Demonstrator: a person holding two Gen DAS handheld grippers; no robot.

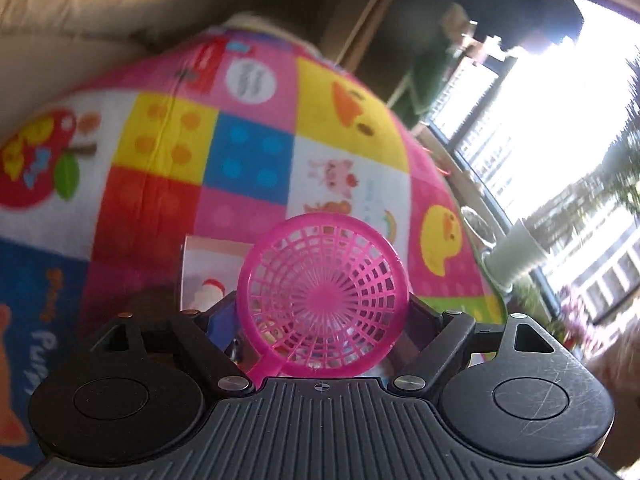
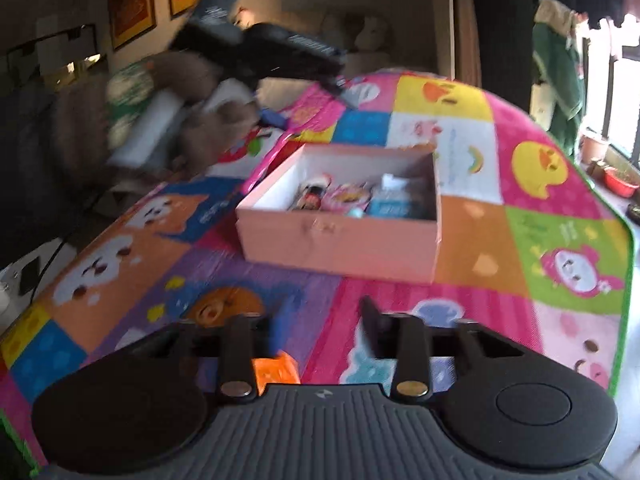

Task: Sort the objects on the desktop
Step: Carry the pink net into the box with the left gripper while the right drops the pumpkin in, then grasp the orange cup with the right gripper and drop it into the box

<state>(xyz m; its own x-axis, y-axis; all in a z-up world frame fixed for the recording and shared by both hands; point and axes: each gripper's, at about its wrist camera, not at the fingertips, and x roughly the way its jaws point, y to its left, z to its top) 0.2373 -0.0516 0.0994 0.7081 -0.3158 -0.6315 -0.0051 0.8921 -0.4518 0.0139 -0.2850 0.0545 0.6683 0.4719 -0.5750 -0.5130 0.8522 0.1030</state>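
My left gripper (image 1: 320,320) is shut on a pink plastic mesh strainer (image 1: 324,296), held above the colourful patchwork mat (image 1: 248,152); the strainer hides the fingertips. Behind it shows a corner of the pink box (image 1: 212,264). In the right wrist view the pink cardboard box (image 2: 340,236) stands on the mat (image 2: 560,240) ahead, with several small toys and cards inside. My right gripper (image 2: 320,320) is open and empty, low over the mat in front of the box. The left gripper (image 2: 264,52) is seen far left, above and behind the box.
An orange block (image 2: 276,368) lies on the mat just under my right gripper. A beige sofa (image 1: 60,12) lies behind the mat. A window with potted plants (image 2: 616,176) is to the right. The mat's green edge (image 2: 628,280) runs along the right.
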